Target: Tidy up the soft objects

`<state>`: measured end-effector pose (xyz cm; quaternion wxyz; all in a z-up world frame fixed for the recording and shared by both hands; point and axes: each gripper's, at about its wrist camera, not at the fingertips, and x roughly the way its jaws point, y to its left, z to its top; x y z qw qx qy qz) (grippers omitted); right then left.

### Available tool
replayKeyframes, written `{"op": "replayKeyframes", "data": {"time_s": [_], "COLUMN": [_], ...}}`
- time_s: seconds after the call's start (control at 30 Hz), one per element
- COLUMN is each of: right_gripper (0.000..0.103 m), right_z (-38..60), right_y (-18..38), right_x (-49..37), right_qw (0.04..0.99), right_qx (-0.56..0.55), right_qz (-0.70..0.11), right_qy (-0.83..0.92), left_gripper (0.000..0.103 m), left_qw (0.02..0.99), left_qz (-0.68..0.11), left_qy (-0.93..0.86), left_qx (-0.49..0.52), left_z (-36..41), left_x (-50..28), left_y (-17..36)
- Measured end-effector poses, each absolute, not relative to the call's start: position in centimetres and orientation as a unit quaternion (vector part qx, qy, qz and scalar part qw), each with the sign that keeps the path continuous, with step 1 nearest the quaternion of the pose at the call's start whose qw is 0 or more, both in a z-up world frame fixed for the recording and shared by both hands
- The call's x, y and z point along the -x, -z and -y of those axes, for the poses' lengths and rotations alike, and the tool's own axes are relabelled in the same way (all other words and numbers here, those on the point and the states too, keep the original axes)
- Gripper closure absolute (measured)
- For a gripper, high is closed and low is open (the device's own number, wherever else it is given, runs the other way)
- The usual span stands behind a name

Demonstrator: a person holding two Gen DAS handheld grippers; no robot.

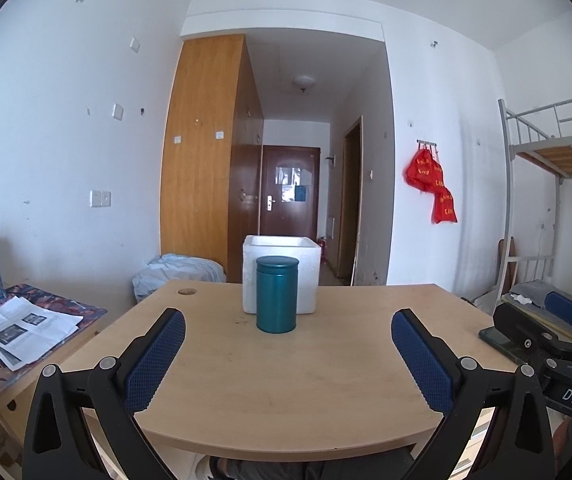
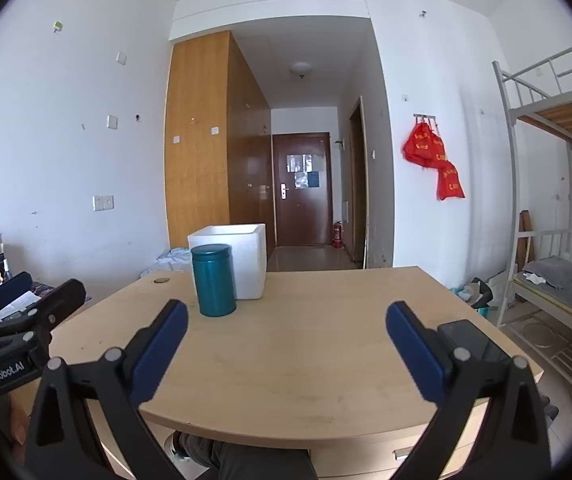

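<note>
Both the left gripper (image 1: pixel 288 330) and right gripper (image 2: pixel 286 326) gape empty (teal canister (image 1: pixel 277 295) apparently untouched).

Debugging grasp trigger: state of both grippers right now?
Left gripper: open, holding nothing; the teal canister stands ahead, untouched.
Right gripper: open, holding nothing; bare table between its fingers.
</note>
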<state>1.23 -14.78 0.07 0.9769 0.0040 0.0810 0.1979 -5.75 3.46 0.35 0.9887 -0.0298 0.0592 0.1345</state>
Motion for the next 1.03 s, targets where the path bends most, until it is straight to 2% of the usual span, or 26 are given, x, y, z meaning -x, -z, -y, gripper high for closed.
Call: {"op": "replayKeyframes", "data": {"time_s": [1.03], "right_gripper": [0.002], "right_z": [14.24], "right_y": [0.09], "right_x": [-1.35], "right_qw": [0.977], "right_qx": [0.003], "right_qz": [-0.088], "right_qy": [-0.194], "left_gripper": [0.000], "left_qw": [0.986], "left_qz": [-0.057], "left_qy": [-0.155], "left_qx": [0.026], "left_z": [-3.45], "left_x": [5.94], "left_y": [-0.38]}}
